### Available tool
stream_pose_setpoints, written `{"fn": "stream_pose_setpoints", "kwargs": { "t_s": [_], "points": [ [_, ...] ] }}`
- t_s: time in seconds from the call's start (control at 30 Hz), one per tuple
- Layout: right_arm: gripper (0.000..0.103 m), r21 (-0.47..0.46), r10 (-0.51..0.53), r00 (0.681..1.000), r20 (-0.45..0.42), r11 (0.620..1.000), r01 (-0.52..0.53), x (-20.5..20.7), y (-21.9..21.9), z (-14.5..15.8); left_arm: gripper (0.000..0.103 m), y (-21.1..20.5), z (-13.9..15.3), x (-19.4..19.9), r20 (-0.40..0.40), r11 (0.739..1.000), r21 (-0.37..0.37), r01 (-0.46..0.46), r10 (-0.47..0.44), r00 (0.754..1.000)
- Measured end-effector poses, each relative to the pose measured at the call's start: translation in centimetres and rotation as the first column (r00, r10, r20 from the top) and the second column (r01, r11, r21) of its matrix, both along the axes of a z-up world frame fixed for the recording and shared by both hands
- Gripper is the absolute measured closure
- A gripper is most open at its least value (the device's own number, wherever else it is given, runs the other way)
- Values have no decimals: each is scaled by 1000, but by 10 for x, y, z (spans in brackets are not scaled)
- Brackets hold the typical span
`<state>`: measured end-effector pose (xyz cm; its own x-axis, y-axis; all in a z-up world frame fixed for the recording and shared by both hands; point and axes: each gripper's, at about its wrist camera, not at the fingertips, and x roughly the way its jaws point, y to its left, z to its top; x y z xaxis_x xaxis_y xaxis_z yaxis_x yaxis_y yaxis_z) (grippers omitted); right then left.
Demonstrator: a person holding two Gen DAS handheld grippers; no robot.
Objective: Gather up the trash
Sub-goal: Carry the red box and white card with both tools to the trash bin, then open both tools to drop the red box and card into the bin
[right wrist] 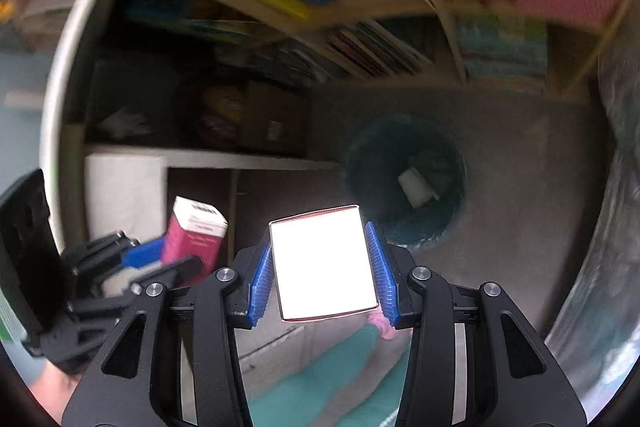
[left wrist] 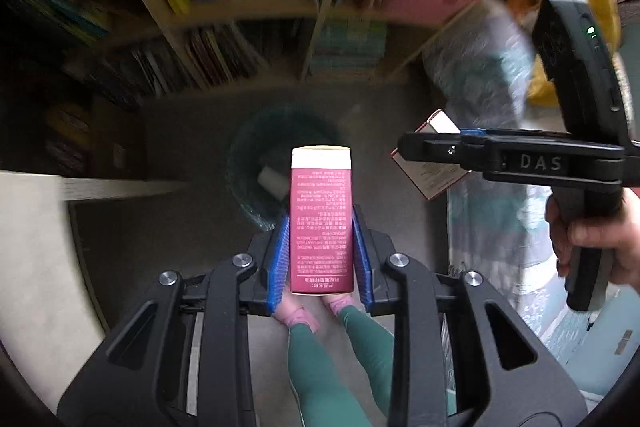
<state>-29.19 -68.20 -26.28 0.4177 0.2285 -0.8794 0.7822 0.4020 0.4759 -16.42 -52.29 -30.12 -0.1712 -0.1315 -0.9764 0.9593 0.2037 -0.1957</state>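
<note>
Between the blue pads of the left gripper (left wrist: 320,251), a tall pink carton (left wrist: 322,223) is clamped upright. A 2nd carton (right wrist: 324,263), its face glared white, is pinched likewise by the right gripper (right wrist: 325,269). Beyond, on the floor w/ a white scrap inside, a dark bin (right wrist: 406,187) is seen below the bookshelf (left wrist: 248,19).

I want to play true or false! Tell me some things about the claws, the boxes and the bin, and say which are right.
1. The left claw holds a dark red box. True.
2. The right claw is empty. False: it grips a box with a white face.
3. The round bin has nothing in it. False: a white piece of trash lies inside.
4. Bookshelves full of books stand behind the bin. True.
5. The person wears green trousers. True.
</note>
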Motion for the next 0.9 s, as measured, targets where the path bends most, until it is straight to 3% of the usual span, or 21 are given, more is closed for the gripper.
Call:
{"fn": "stream_pose_setpoints", "kwargs": {
  "t_s": [0.13, 0.27, 0.43, 0.53, 0.6, 0.67, 0.9],
  "points": [
    [59, 67, -75, 997, -35, 995, 77, -11, -3, -60, 77, -12, -71, -7, -18, 995, 94, 26, -24, 1000],
    [59, 135, -162, 986, -40, 977, 166, -17, -10, -110, 77, -18, -116, -6, -61, 992, 127, 17, -9, 998],
    [57, 171, -216, 975, -59, 960, 223, -19, -17, -146, 76, -25, -159, 6, -75, 984, 173, -32, 45, 996],
    [54, 178, -228, 971, -65, 955, 236, -19, -22, -155, 72, -23, -167, 11, -82, 986, 155, -59, 72, 994],
    [39, 168, -241, 967, -79, 953, 251, -23, -23, -156, 59, -20, -169, 11, -71, 984, 162, -75, 88, 994],
    [39, 169, -255, 965, -68, 950, 263, -26, -24, -155, 48, -18, -169, 12, -56, 984, 159, -82, 92, 994],
    [38, 161, -259, 966, -24, 952, 259, -37, -23, -133, 40, -15, -152, 4, -15, 991, 131, -38, 41, 999]
  ]
}}
